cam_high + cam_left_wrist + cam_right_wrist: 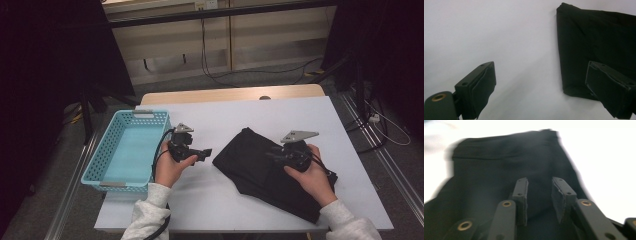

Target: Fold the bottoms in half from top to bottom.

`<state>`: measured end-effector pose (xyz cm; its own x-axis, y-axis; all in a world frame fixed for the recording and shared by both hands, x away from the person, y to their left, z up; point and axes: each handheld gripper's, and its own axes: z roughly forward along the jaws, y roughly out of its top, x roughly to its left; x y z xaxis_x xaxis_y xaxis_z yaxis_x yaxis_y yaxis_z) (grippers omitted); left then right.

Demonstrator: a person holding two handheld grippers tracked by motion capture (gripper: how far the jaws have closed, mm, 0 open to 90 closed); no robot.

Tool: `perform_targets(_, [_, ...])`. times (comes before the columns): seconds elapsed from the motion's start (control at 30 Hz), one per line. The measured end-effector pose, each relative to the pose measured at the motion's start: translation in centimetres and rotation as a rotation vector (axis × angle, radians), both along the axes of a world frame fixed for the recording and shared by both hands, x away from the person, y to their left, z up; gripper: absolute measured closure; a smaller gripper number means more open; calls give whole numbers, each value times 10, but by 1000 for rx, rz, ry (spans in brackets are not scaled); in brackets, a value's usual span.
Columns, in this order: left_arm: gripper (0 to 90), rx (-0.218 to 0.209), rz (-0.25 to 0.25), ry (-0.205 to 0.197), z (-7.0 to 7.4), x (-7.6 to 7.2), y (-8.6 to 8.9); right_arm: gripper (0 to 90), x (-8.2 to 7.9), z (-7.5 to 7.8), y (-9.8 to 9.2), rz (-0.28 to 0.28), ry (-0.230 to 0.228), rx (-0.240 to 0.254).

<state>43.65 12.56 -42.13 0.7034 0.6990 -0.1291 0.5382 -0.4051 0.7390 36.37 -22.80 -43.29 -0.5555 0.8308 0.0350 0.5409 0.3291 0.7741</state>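
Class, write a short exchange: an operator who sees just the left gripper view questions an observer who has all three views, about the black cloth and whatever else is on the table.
Operator: Between the left gripper's open jaws I see one end of a black cloth. What else is on the table?
Observer: A light-blue basket stands at its left edge, on the far side of your gripper from the cloth.
Operator: Where is the right gripper?
Observer: The right gripper is over the cloth's middle, jaws slightly apart and not pinching the fabric.
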Motion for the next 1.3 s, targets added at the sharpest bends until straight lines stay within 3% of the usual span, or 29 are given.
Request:
perform_targets(0.03, [95,4,-2,7,-1,-1,0,611,9,-6,-3,-25,6,3])
perform_targets(0.1, [95,4,3,5,-1,-2,0,616,11,-9,-4,-25,19,12])
perform_targets(0.17, [97,11,1,9,-2,-3,1,609,16,-18,2,11,60,-22])
perform_targets(0.2, [97,9,5,11,-2,-3,1,609,16,-18,2,11,60,-22])
perform_targets(0.23, [98,14,4,9,-2,-4,2,626,18,-23,6,2,71,-67])
perform_targets(0.27, [98,14,4,9,-2,-4,2,626,18,-23,6,2,71,-67])
perform_targets(0.3, [98,11,6,7,-2,-5,3,760,20,-24,5,-4,81,-31])
perform_targets(0.33, [99,11,6,7,-2,-5,3,760,20,-24,5,-4,81,-31])
perform_targets(0.37, [99,15,5,11,-2,-6,4,829,20,-24,5,5,80,-36])
perform_targets(0.5, [99,14,7,9,-2,-6,6,862,20,-22,3,7,85,-29])
perform_targets(0.77, [101,19,-1,11,-4,-7,5,857,18,-7,-9,-22,30,-8])
perform_targets(0.8, [101,22,0,14,-4,-7,5,730,20,-7,-7,-44,15,-45])
perform_targets(0.9, [101,24,6,11,-5,-7,6,708,23,-8,-7,-57,10,-59])
perform_targets(0.97, [102,27,6,15,-5,-7,7,628,31,-12,-8,-48,23,-22])
perform_targets(1.13, [102,31,15,16,-7,-9,10,615,37,-23,-4,-32,67,-50])
perform_targets(1.17, [103,31,19,17,-8,-11,12,607,39,-24,-2,-50,73,-31])
perform_targets(1.23, [103,36,20,18,-8,-12,13,619,40,-24,-2,-51,74,-33])
perform_targets(1.3, [104,36,14,21,-9,-13,15,713,40,-26,0,-43,98,14])
